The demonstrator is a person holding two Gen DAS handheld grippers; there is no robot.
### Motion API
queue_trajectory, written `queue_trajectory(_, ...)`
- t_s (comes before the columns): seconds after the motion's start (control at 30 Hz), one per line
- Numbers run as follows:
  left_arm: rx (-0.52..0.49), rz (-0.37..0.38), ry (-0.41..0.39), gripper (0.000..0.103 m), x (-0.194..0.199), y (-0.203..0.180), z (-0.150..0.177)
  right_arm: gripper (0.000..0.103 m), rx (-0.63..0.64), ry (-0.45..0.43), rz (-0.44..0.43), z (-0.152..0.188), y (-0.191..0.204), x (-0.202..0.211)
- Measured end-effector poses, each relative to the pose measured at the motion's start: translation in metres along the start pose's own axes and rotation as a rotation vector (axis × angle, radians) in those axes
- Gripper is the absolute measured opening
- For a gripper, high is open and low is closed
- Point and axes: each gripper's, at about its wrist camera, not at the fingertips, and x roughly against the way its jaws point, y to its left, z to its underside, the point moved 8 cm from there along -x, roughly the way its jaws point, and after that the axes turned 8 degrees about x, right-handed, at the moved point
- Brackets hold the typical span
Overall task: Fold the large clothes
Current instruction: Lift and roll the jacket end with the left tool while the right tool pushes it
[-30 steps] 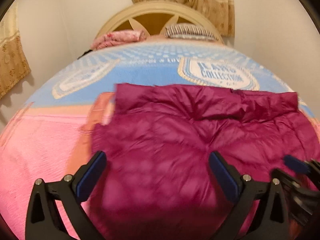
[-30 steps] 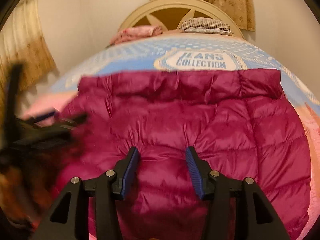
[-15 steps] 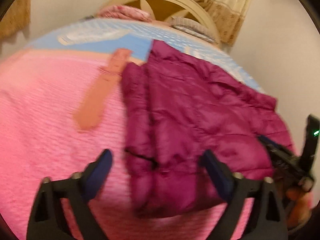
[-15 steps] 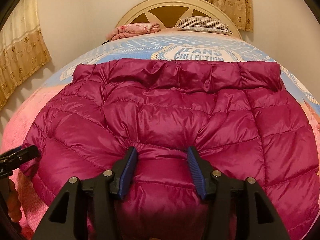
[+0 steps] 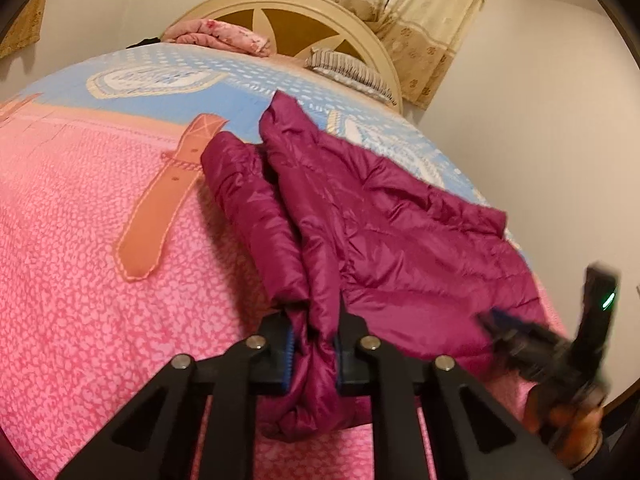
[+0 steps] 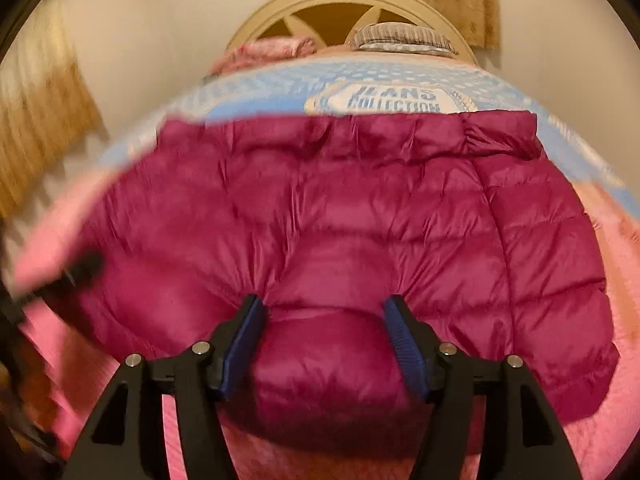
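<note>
A magenta puffer jacket lies spread on the bed, with a sleeve folded along its left side. My left gripper is closing on the jacket's near left edge, and its pads press a bunch of fabric between them. In the right wrist view the jacket fills the middle. My right gripper sits at its near hem with its jaws opening, and a puffed fold still fills the gap and touches both pads. The right gripper also shows blurred at the left wrist view's right edge.
The bedspread is pink near me and blue farther off, with a printed orange belt. A cream headboard, a pink pillow and a striped pillow stand at the far end. A bare wall runs along the right.
My left gripper swung to the jacket's left edge, moved in and shut on the fabric there. My right gripper's jaws have widened around the fold at the hem.
</note>
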Motion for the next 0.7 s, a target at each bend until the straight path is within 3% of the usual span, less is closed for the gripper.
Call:
queue_trajectory(0.07, -0.014, 0.032, -0.025, 0.013, 0.01, -0.008, -0.007, 0.066, 0.031, 0.008, 0.03, 0.006, 0.004, -0.009)
queue_trajectory(0.2, -0.072, 0.077, -0.078, 0.012, 0.037, -0.043, -0.02, 0.068, 0.015, 0.032, 0.012, 0.003, 0.0, -0.013)
queue_trajectory(0.37, -0.212, 0.112, -0.145, 0.012, 0.059, -0.108, -0.037, 0.068, -0.087, -0.043, -0.135, -0.004, -0.024, 0.017)
queue_trajectory(0.53, -0.392, 0.143, -0.162, 0.012, 0.047, -0.182, -0.036, 0.068, -0.168, -0.178, -0.112, -0.011, -0.08, 0.06)
queue_trajectory(0.7, -0.541, 0.147, -0.157, 0.012, 0.011, -0.241, -0.018, 0.068, -0.289, -0.266, -0.064, -0.019, -0.145, 0.09)
